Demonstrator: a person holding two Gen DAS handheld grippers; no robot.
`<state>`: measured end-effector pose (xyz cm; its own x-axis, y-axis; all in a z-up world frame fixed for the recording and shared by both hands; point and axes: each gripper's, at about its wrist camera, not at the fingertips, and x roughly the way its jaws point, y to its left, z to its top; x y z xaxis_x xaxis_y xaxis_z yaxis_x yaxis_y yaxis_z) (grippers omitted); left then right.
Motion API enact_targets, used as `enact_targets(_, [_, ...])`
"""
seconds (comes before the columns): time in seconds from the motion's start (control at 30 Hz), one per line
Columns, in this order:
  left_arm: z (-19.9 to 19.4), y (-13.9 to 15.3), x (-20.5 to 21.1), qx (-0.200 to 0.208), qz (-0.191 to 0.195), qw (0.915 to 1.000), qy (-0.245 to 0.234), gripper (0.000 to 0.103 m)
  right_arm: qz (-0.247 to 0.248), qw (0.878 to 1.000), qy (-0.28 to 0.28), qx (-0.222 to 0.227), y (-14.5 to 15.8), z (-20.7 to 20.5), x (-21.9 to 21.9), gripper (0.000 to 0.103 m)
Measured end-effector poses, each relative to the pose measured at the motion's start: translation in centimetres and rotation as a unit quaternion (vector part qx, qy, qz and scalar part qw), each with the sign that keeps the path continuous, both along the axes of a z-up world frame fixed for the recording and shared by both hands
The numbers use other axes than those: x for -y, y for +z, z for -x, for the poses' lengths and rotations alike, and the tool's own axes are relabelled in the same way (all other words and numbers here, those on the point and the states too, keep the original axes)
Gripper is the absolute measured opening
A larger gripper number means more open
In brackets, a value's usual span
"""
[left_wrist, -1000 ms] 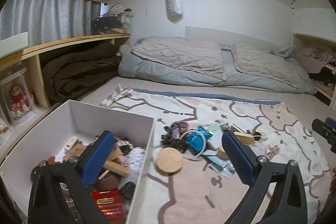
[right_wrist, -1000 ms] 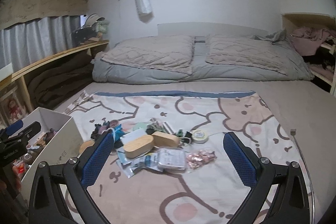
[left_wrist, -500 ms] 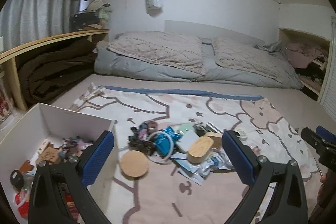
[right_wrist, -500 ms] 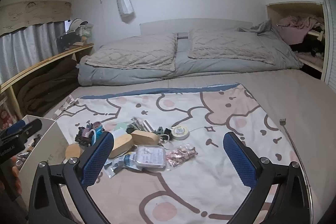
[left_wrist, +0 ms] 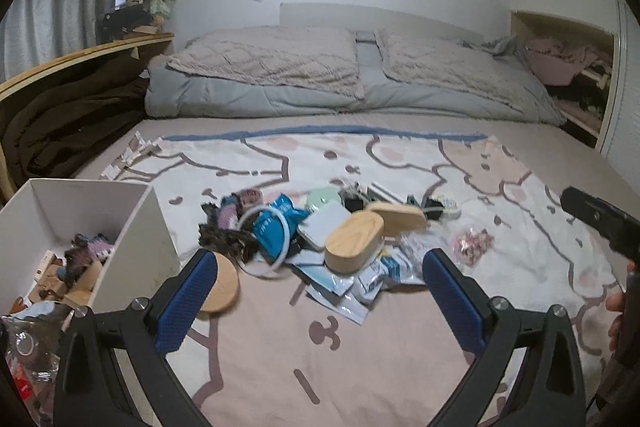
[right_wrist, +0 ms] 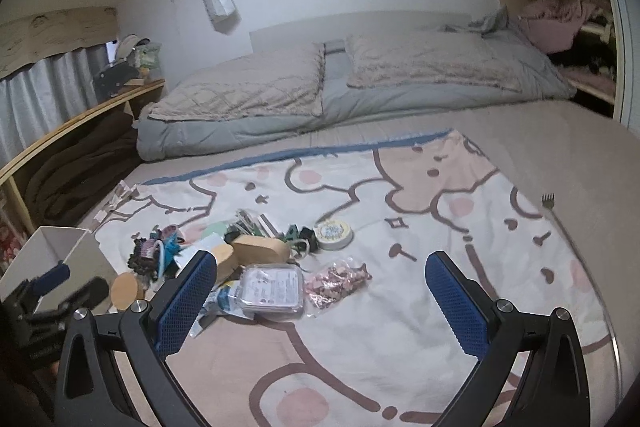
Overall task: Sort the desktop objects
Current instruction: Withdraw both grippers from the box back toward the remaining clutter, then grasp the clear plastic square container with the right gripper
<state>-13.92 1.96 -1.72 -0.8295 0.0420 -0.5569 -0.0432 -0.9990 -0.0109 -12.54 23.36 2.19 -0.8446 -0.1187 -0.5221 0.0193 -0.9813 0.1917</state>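
A heap of small objects lies on a cartoon-print blanket (left_wrist: 360,347): two oval wooden boxes (left_wrist: 352,241), a round wooden lid (left_wrist: 222,283), a blue packet (left_wrist: 276,227) with a white ring, dark hair ties (left_wrist: 224,239), a clear plastic case (right_wrist: 272,287), a bag of pink bits (right_wrist: 336,281) and a round tin (right_wrist: 333,234). A white box (left_wrist: 136,239) at the left holds several sorted items. My left gripper (left_wrist: 320,297) hovers open before the heap, holding nothing. My right gripper (right_wrist: 322,301) is open over the blanket, right of the heap.
A bed with grey and beige quilts (left_wrist: 320,79) fills the back. A wooden shelf (left_wrist: 80,59) with dark bedding under it runs along the left. A fork (right_wrist: 547,202) lies at the blanket's right edge. A hand (left_wrist: 618,307) shows at the right edge.
My left gripper swung right, away from over the white box, and now faces the heap. My right gripper also turned right and tilted, so the heap sits further left in its view.
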Motion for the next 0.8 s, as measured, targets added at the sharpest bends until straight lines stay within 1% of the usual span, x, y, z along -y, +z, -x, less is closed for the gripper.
enact_targets(0.17, [0.3, -1.5, -0.2, 0.021, -0.011, 0.9997, -0.012, 0.103, 0.002, 0.999, -0.007, 0.041, -2.2, 1.9, -0.2, 0.103])
enact_targets(0.27, [0.4, -2.4, -0.6, 0.032, -0.008, 0.9993, -0.016, 0.103, -0.013, 0.998, -0.002, 0.06, -3.6, 3.1, 0.1, 0.103])
enact_targets(0.4, [0.5, -3.3, -0.8, 0.047, -0.01, 0.9986, -0.024, 0.103, -0.034, 0.997, 0.007, 0.069, -5.2, 4.5, 0.8, 0.103])
enact_targets(0.57, [0.6, -3.9, -0.8, 0.056, -0.015, 0.998, -0.027, 0.103, -0.033, 0.996, 0.021, 0.084, -6.5, 6.2, 1.5, 0.103])
enact_targets(0.67, [0.5, -4.3, -0.6, 0.063, -0.018, 0.9975, -0.028, 0.103, -0.021, 0.996, 0.03, 0.086, -6.8, 7.3, 1.6, 0.103])
enact_targets(0.8, [0.4, -4.8, -0.3, 0.069, -0.017, 0.9971, -0.026, 0.103, 0.02, 0.994, 0.044, 0.097, -7.3, 8.9, 1.7, 0.103])
